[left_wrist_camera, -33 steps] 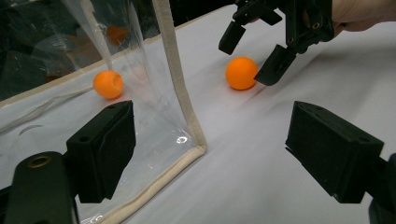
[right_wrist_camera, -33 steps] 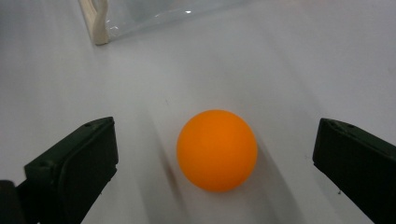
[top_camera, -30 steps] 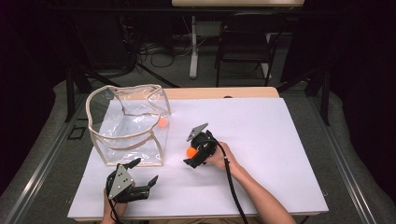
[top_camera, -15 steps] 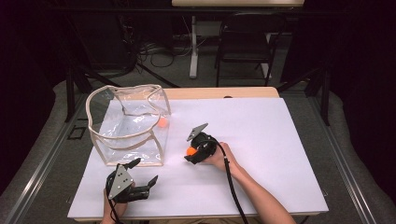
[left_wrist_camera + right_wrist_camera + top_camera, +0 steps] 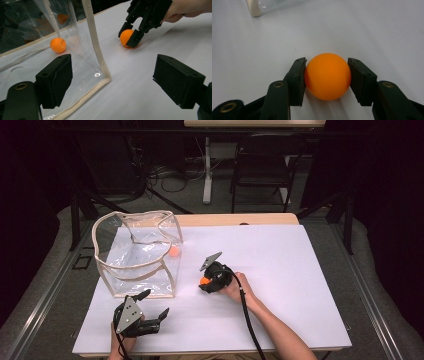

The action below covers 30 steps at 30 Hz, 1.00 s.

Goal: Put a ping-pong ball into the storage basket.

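We see the right gripper [image 5: 204,284], held in a person's right hand [image 5: 235,287] near the middle of the white table top [image 5: 300,270], with its two black jaws pressed against either side of a small, smooth orange plastic ball [image 5: 327,76]. Those jaws have just been closing, and the ball now sits squarely between their pads, resting on the white surface. From the left gripper view the same ball [image 5: 127,37] shows pinched low at the table, with the right gripper [image 5: 130,37] coming down on it at a slant from the hand above.

Just left of that grip in the high view stands an open-topped clear plastic bag with cream fabric edging [image 5: 150,272], upright on the table's left half. Inside it, on its floor near the far right corner, lies a second orange ball [image 5: 173,251]; through the clear wall the left gripper view shows that ball [image 5: 58,45] too.

Nearer the table's front edge, the left gripper [image 5: 155,306] rests low in the person's left hand, its jaws spread wide with nothing between them, pointing toward the bag's near corner seam [image 5: 100,72] and well apart from the held ball.
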Each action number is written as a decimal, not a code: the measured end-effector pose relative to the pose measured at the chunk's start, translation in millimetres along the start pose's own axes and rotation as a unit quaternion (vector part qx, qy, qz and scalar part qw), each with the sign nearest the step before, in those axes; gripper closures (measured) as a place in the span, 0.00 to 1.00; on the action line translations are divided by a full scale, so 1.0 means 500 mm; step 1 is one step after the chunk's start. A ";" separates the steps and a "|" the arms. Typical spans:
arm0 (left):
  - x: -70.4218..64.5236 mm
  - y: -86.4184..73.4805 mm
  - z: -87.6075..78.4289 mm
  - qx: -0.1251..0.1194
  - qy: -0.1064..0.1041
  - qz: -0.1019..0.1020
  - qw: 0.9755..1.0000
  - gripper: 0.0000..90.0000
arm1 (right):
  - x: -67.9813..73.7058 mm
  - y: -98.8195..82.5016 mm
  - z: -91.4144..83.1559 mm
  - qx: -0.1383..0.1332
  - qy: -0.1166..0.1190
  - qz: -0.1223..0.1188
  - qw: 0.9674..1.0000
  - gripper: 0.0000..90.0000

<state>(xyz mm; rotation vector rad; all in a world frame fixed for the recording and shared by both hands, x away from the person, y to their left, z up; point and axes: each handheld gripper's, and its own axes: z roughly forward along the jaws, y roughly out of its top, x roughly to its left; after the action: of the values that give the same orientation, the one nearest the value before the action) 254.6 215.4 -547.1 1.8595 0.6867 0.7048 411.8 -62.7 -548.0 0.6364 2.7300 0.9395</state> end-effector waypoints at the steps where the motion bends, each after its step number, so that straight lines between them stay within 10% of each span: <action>1: 0.000 0.000 0.000 0.000 0.000 0.000 1.000 0.18 | 0.000 0.000 -0.001 -0.001 0.001 -0.001 1.000 0.56; 30: -0.002 0.000 -0.001 -0.004 0.002 -0.003 1.000 0.18 | 0.002 0.017 -0.056 -0.002 -0.007 -0.016 1.000 0.57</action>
<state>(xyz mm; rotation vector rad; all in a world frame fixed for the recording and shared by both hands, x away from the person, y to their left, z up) 253.6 215.2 -546.8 1.8489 0.6915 0.7058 405.0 -71.4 -520.6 0.5941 2.7180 0.9284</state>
